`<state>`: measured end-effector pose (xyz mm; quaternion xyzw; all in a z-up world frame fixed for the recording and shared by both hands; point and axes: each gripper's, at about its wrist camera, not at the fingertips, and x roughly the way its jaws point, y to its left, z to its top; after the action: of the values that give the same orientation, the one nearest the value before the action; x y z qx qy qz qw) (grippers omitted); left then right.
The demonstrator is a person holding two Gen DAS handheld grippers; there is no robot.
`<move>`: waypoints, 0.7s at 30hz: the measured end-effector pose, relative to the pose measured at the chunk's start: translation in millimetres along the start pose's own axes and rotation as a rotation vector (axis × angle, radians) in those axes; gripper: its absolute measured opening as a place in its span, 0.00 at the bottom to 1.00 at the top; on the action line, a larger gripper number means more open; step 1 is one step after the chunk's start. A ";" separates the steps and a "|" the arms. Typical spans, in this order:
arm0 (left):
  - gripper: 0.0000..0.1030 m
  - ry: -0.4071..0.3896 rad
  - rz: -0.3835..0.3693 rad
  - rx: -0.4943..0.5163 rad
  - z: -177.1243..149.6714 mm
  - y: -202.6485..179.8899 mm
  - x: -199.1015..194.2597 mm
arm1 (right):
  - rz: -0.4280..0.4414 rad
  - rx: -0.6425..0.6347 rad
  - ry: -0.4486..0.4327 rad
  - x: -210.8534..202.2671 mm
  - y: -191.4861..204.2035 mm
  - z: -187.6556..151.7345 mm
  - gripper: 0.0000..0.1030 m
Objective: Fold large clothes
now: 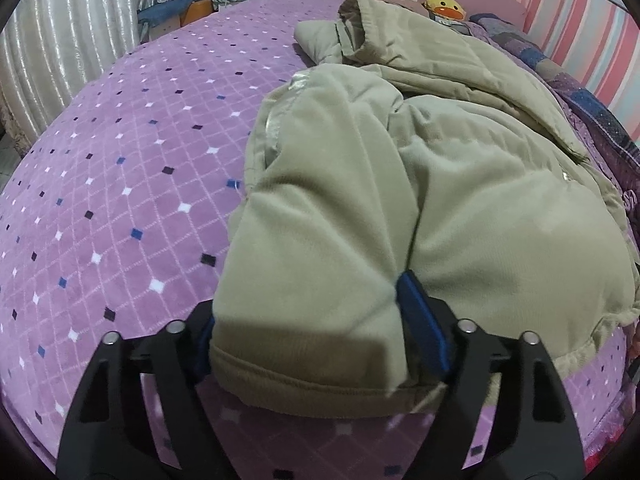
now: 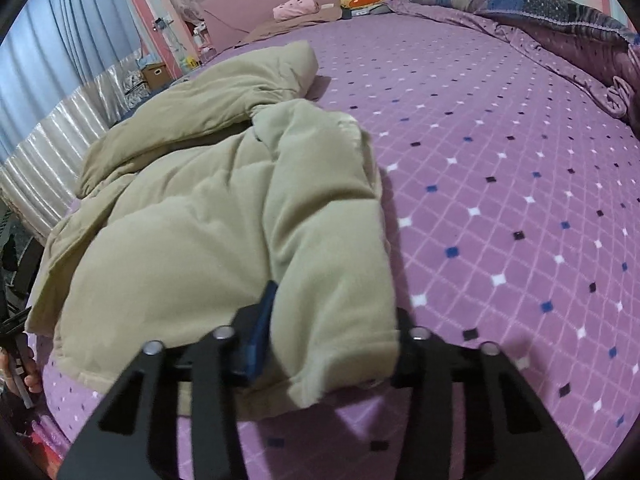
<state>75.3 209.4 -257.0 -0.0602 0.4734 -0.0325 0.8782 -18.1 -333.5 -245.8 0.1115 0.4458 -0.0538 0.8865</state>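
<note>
Puffy beige jacket (image 1: 400, 184) lying on the purple bed (image 1: 120, 160), a cuff between each gripper's jaws.

Soft, bulky, light, probably springy: left gripper (image 1: 308, 344) and right gripper (image 2: 332, 344) each seem clamped on sleeve ends; hems give firmer purchase.

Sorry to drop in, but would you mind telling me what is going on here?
A person is folding a beige padded jacket on a bed with a purple diamond-pattern blanket, using two handheld grippers. The left gripper grips the jacket's near edge on one side, and the right gripper grips the other side. The jacket is only partly folded and bunched up.
</note>
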 end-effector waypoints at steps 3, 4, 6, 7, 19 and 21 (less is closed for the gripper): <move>0.62 0.012 -0.008 -0.003 3.6 -3.1 -2.1 | 0.006 -0.015 0.001 -3.4 8.3 0.2 0.27; 0.61 0.012 -0.005 0.000 2.9 -4.5 -3.1 | 0.007 -0.020 0.000 -4.0 9.8 0.5 0.26; 0.60 0.013 0.005 0.009 2.9 -4.8 -3.2 | 0.009 -0.023 0.004 -4.5 10.0 0.8 0.25; 0.59 0.012 0.009 0.012 3.1 -6.7 -3.3 | 0.011 -0.018 0.007 -3.6 8.4 0.7 0.25; 0.36 0.027 0.014 0.043 12.8 -17.1 -6.0 | 0.005 -0.016 0.013 -7.7 11.3 6.1 0.20; 0.31 0.034 -0.007 0.031 16.1 -17.1 -7.0 | 0.012 -0.015 0.013 -10.8 11.6 7.3 0.20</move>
<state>84.9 194.5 -240.1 -0.0479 0.4877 -0.0440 0.8706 -16.6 -324.1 -231.2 0.1079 0.4515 -0.0445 0.8846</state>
